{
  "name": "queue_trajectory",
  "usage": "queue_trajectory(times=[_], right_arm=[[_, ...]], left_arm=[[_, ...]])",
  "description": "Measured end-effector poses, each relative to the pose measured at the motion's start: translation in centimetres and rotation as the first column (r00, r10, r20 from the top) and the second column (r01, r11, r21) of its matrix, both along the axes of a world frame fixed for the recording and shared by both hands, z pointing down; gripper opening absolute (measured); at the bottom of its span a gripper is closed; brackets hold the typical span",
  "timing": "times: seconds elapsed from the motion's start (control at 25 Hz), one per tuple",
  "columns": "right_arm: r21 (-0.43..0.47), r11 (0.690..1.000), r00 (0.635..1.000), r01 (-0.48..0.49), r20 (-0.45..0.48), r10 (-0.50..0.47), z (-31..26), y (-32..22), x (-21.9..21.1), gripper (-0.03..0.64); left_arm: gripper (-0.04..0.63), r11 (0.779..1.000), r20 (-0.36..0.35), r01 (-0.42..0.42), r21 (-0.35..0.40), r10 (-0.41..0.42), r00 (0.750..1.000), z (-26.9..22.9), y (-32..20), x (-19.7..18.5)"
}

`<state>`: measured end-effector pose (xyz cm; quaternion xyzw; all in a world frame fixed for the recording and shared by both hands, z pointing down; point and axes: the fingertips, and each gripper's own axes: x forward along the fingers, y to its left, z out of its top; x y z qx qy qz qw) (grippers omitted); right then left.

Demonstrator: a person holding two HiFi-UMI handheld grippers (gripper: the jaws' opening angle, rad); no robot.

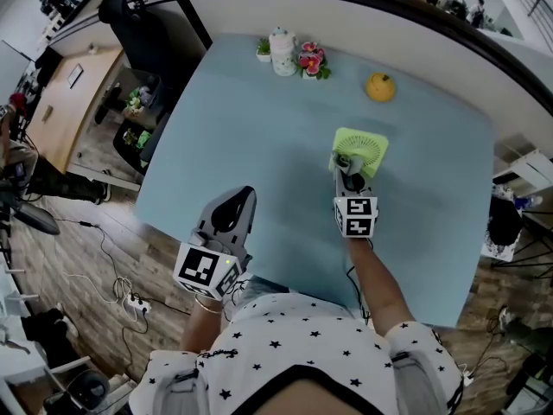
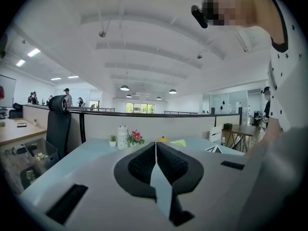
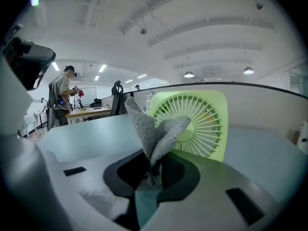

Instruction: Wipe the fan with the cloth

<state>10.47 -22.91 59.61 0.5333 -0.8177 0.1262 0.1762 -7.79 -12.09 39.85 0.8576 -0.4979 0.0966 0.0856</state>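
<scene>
Pale blue and mostly bare, the worktop [image 1: 259,145] sits in an open office with a low partition behind its far edge. Along that edge a white jar [image 1: 282,52], a small potted plant [image 1: 263,48], some pink flowers [image 1: 311,60] and a yellow-orange fruit [image 1: 380,86] are lined up. The fan [image 1: 360,151] stands upright on the right half of the worktop, about midway between the far and near edges and well apart from those ornaments. It is a small square desk fan in lime green, with rounded corners and a grille of thin radial spokes around a plain hub. Its face is turned toward the person, and no dust or marks can be made out on it. The right gripper [image 1: 350,178] is just on its near side, fingers clamped on the lower end of a grey knitted cloth [image 3: 155,129]. The cloth's loose folds stand up in front of the left part of the grille; whether they touch it I cannot tell. The left gripper [image 1: 242,199] hangs over the near left part of the worktop, well apart from the fan, fingers pressed together with nothing between them. By my reading, the cloth is in hand and at the fan, so the wiping is at or near its start. Passes over the grille, the frame and the sides look left to do.
</scene>
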Motion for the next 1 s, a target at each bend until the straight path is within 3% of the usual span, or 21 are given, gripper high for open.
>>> queue_trajectory(times=[0.52, 1.0], right_arm=[[0.032, 0.992, 0.992, -0.121, 0.041, 0.12, -1.8, 0.1, 5.7, 0.044], [-0.034, 0.971, 0.969, -0.237, 0.066, 0.239, 0.1, 0.9, 11.2, 0.044]], left_arm=[[0.032, 0.998, -0.001, -0.055, -0.001, 0.055, 0.998, -0.1, -0.2, 2.6], [0.034, 0.995, 0.002, -0.095, -0.006, 0.095, 0.996, 0.0, -0.5, 5.0]])
